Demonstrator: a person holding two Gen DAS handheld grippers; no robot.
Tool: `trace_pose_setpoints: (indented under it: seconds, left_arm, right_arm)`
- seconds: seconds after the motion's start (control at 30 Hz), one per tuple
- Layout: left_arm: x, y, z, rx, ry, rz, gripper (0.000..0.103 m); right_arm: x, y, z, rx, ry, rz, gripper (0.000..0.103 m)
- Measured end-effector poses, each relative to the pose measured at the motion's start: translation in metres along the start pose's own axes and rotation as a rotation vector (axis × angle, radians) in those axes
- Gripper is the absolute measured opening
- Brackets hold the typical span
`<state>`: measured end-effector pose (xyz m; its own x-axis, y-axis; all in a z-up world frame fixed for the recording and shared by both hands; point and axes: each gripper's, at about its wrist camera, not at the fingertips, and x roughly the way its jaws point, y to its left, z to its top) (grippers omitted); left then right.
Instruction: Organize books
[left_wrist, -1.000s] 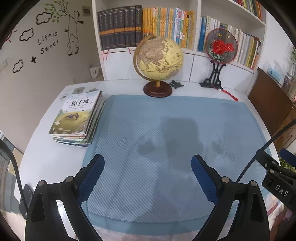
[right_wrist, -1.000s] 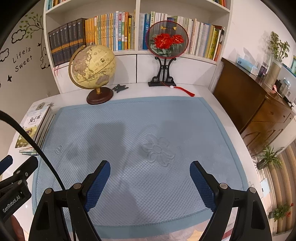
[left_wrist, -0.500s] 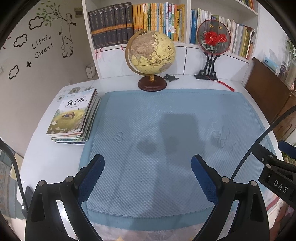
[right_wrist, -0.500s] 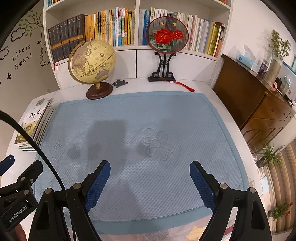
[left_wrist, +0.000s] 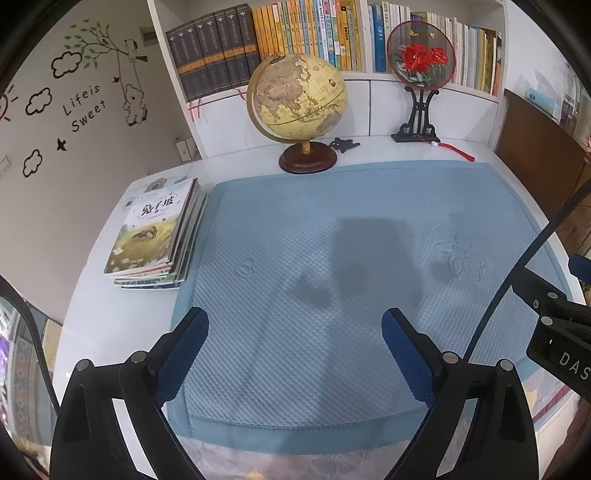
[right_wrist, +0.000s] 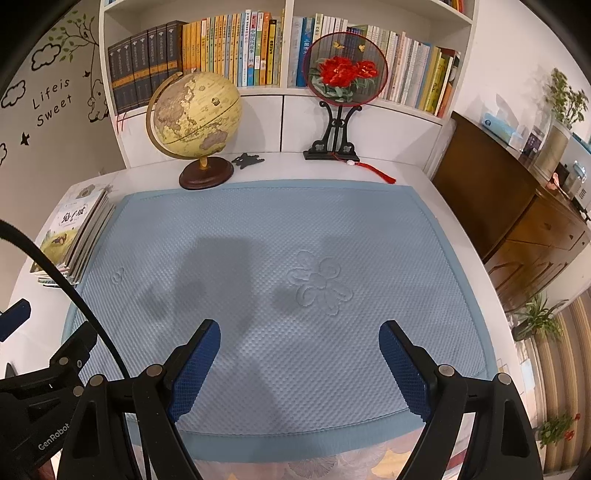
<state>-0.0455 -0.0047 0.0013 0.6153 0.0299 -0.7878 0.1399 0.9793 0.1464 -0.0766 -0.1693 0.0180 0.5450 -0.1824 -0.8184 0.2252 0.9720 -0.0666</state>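
Note:
A stack of thin picture books (left_wrist: 155, 236) lies flat on the white table, just left of the blue quilted mat (left_wrist: 332, 258); the right wrist view has the same stack (right_wrist: 72, 236) at its left edge. My left gripper (left_wrist: 295, 332) hovers over the mat's near part, open, with nothing between its blue pads. The stack sits ahead of it and to the left, well apart. My right gripper (right_wrist: 299, 343) is also open and empty above the mat's near edge. Rows of upright books fill the shelf (right_wrist: 229, 48) at the back.
A yellow globe (left_wrist: 297, 96) on a wooden base stands at the mat's far edge, beside a small dark figure (left_wrist: 343, 144). A round fan with red flowers (right_wrist: 345, 72) rests on a black stand, its red tassel on the table. A brown cabinet (right_wrist: 517, 206) lines the right side.
The left wrist view has rolled slightly, so the globe and shelf sit further left and more level. Both grippers stay open over the mat; the books have not moved.

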Motion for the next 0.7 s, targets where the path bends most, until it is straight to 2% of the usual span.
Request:
trace_pose_setpoints:
  seconds: [0.4,0.7]
  left_arm:
    - [-0.0062,-0.0033,-0.0027,0.004,-0.012,-0.005,0.095]
    - [-0.0042,-0.0039,-0.0072,-0.007,0.007,-0.022,0.095]
  right_arm:
    - [-0.0026,-0.0004,-0.0024,0.004,-0.001,0.008,0.086]
    - [-0.0062,0.0036,-0.0069,-0.001,-0.003,0.006,0.086]
